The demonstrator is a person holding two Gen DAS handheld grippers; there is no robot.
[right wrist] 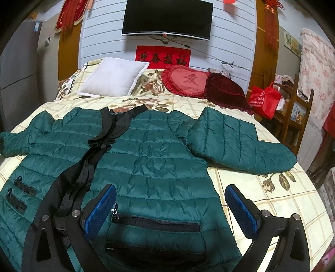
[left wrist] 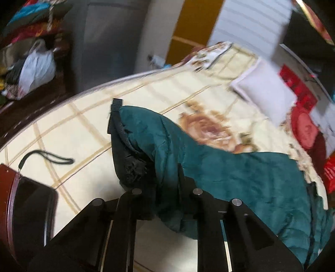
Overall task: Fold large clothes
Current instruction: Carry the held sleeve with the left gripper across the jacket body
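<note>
- Cream bed sheet (right wrist: 278,200) with a beige grid and brown flowers covers the bed, and the green puffer jacket (right wrist: 150,159) lies spread flat on it, front side up.
- From the right wrist view, the right gripper (right wrist: 170,211) hovers low over the jacket's hem, its two blue pads (right wrist: 100,211) wide apart and holding nothing.
- One pad is above the jacket near a pocket zipper; the other pad is at 3 o'clock from it, past the jacket's edge, over the sheet.
- From the left wrist view, the left gripper (left wrist: 165,194) is clamped on the jacket's sleeve cuff (left wrist: 134,150), which stands lifted above the sheet at 12 o'clock from the fingers.
- A white pillow (right wrist: 113,77) and a red heart cushion (right wrist: 186,82) lie at 12 o'clock, by the wall.
- A dark television (right wrist: 167,18) hangs above them.
- A dark phone with a strap (left wrist: 33,200) lies at 9 o'clock in the left view.
</note>
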